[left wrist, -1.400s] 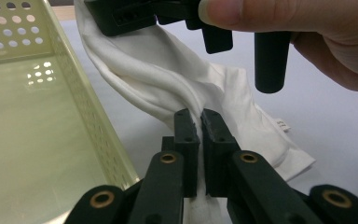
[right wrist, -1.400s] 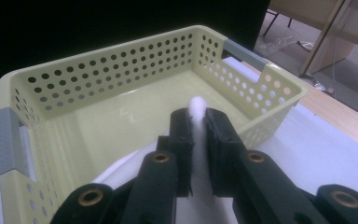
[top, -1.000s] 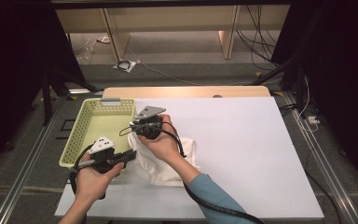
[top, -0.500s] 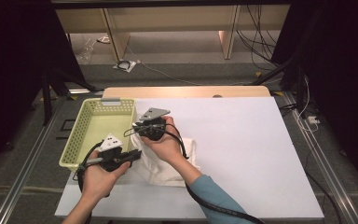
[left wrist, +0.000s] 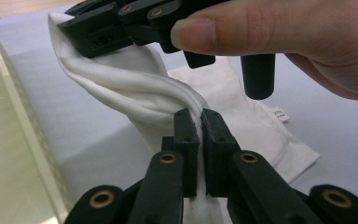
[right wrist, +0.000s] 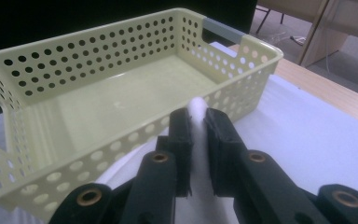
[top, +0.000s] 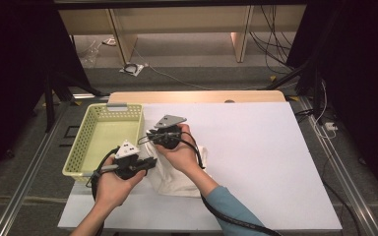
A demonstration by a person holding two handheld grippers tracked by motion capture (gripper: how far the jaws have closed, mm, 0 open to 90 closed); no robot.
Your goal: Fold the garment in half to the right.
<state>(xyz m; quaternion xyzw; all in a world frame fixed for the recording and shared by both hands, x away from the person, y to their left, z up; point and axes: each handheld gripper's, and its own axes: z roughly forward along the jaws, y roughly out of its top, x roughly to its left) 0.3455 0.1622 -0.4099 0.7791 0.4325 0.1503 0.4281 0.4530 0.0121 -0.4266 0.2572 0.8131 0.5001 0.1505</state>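
The white garment (top: pixel 177 169) lies on the white table (top: pixel 256 147) just right of the pale-green perforated basket (top: pixel 86 147), with a twisted fold stretched between the tools. The right gripper (top: pixel 163 138) is clamped on the upper corner and the left gripper (top: pixel 145 163) on the lower end, so the stretched fold runs roughly parallel to the basket's long side. The basket lies to the left, nearer the left gripper. Compared with a second ago, the left gripper has moved in closer to the right; both clamps are unchanged.

The cloth (top: pixel 177 169) is partly hidden under both hands in the high view; the basket's (right wrist: pixel 121 93) near corner is cut off by the right gripper view's lower edge
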